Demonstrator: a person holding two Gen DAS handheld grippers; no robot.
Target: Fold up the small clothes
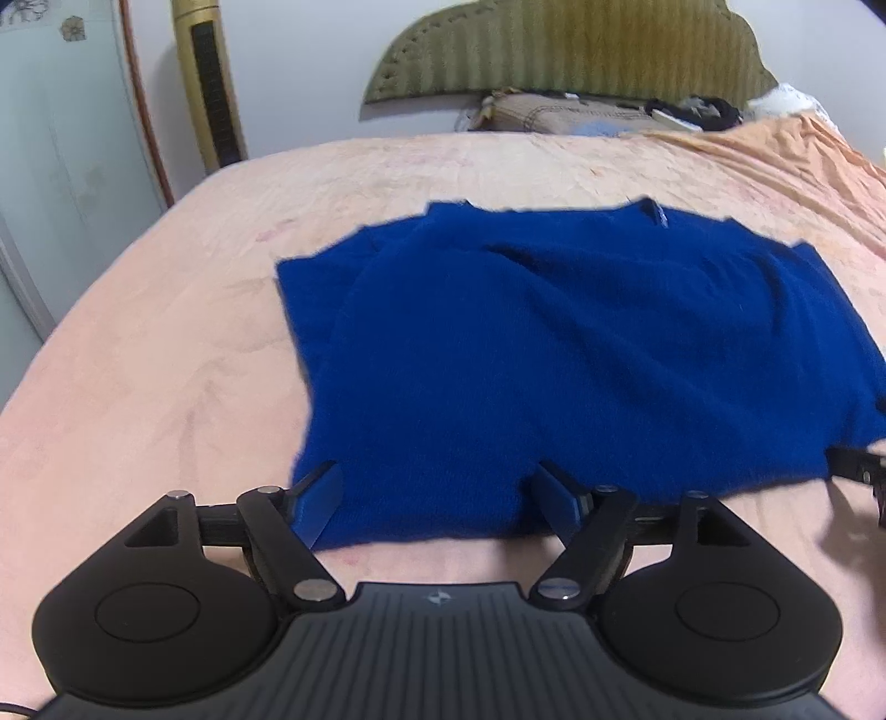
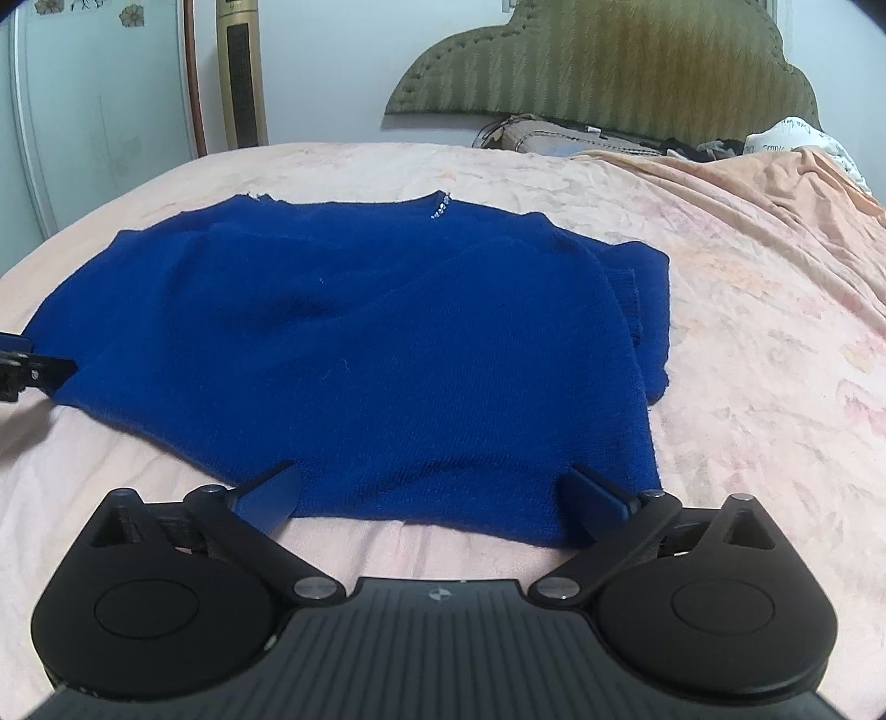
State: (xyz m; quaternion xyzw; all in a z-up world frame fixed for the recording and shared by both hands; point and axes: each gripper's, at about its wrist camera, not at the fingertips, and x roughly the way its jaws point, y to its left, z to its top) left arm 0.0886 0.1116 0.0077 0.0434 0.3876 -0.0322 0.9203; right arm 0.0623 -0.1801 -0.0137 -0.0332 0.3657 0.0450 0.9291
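Note:
A royal-blue knit sweater (image 1: 554, 343) lies flat on the pink bedspread (image 1: 166, 343), its sleeves folded in over the body and its neckline toward the headboard. It also shows in the right wrist view (image 2: 360, 354). My left gripper (image 1: 437, 493) is open, its blue-padded fingers spread at the sweater's near-left hem. My right gripper (image 2: 432, 487) is open, its fingers spread at the near-right hem. Each gripper's tip shows at the edge of the other's view: the right gripper (image 1: 864, 471) and the left gripper (image 2: 33, 371).
A green padded headboard (image 1: 576, 50) stands at the far end, with pillows and dark items (image 1: 692, 113) below it. A gold tower fan (image 1: 210, 88) and a pale cabinet (image 1: 61, 155) stand at the left. Rumpled orange bedding (image 2: 775, 183) lies at the far right.

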